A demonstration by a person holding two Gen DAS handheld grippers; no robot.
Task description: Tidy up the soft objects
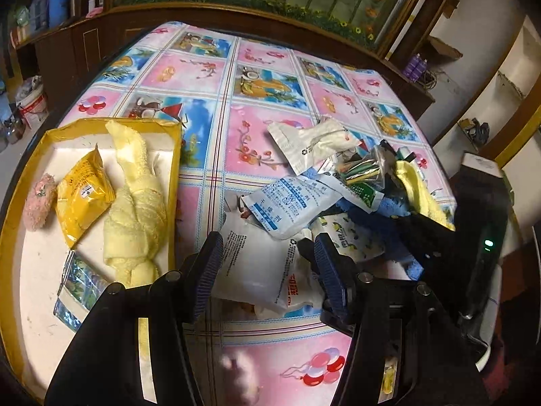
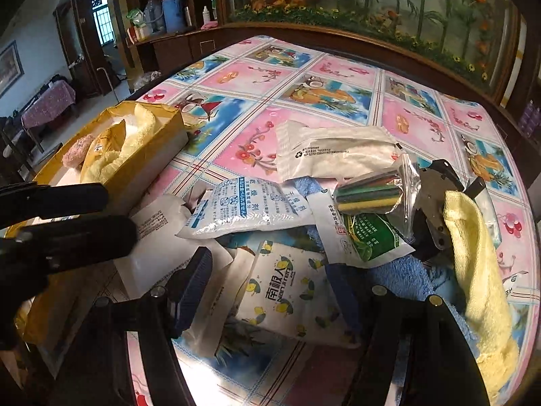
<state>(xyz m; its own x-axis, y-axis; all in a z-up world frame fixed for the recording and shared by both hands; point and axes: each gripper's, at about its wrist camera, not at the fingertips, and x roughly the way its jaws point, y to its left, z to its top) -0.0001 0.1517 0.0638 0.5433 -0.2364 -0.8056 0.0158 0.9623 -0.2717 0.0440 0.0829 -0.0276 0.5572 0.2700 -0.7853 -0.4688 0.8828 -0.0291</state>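
My left gripper [image 1: 268,270] is open and hovers over a white pouch [image 1: 260,264] with black and red print at the near edge of the pile. My right gripper [image 2: 270,291] is open too. A lemon-print tissue pack [image 2: 287,291] lies between its blue pads, and the left pad stands clear of it. A blue towel [image 2: 402,270] lies under the pile, with a yellow cloth [image 2: 480,280] draped at the right. The yellow tray [image 1: 175,176] holds a rolled yellow towel [image 1: 135,209], a pink fluffy piece [image 1: 39,203], a yellow packet [image 1: 83,196] and a foil packet [image 1: 77,284].
The pile also has a blue-and-white desiccant packet [image 2: 250,209], a green-and-white sachet [image 2: 358,237], a clear bag of coloured sticks [image 2: 372,193], a long white pouch [image 2: 334,155] and a metal bracket [image 2: 432,196]. The flowered tablecloth [image 2: 304,77] stretches back to a wooden cabinet [image 2: 338,39].
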